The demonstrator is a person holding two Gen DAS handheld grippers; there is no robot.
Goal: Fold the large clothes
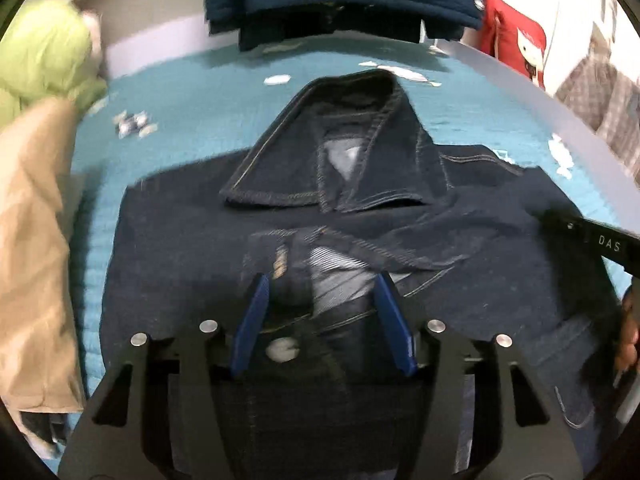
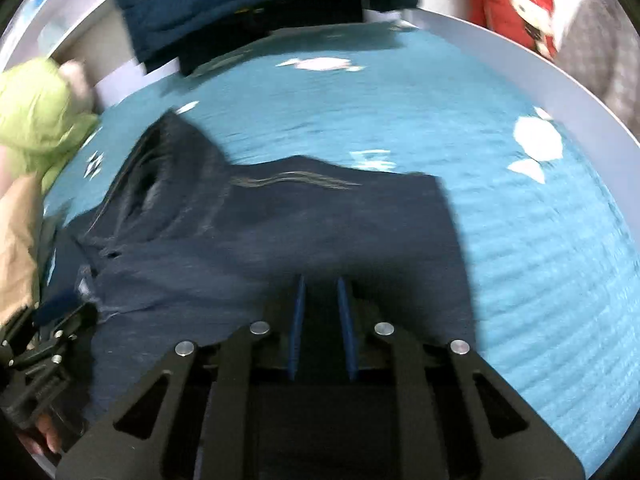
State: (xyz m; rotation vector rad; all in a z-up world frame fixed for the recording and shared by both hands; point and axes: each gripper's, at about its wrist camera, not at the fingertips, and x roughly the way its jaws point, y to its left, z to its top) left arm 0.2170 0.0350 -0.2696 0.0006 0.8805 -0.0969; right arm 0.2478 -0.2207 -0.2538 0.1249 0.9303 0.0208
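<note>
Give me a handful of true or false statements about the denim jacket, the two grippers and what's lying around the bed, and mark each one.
1. The dark denim jacket lies on a teal bedspread. True.
2. The left gripper has its fingers clamped tightly together. False: its blue fingers stand wide apart, with jacket fabric between them.
3. The right gripper has its fingers much nearer each other than the left's. True; whether they pinch fabric cannot be told.
4. The jacket's collar is hidden under folded fabric. False: it lies exposed, on the jacket's far side from the left gripper.
5. A light green garment sits at the bed's left edge. True.
6. The red item lies on the jacket. False: it is beyond the bed's edge, at upper right.
</note>
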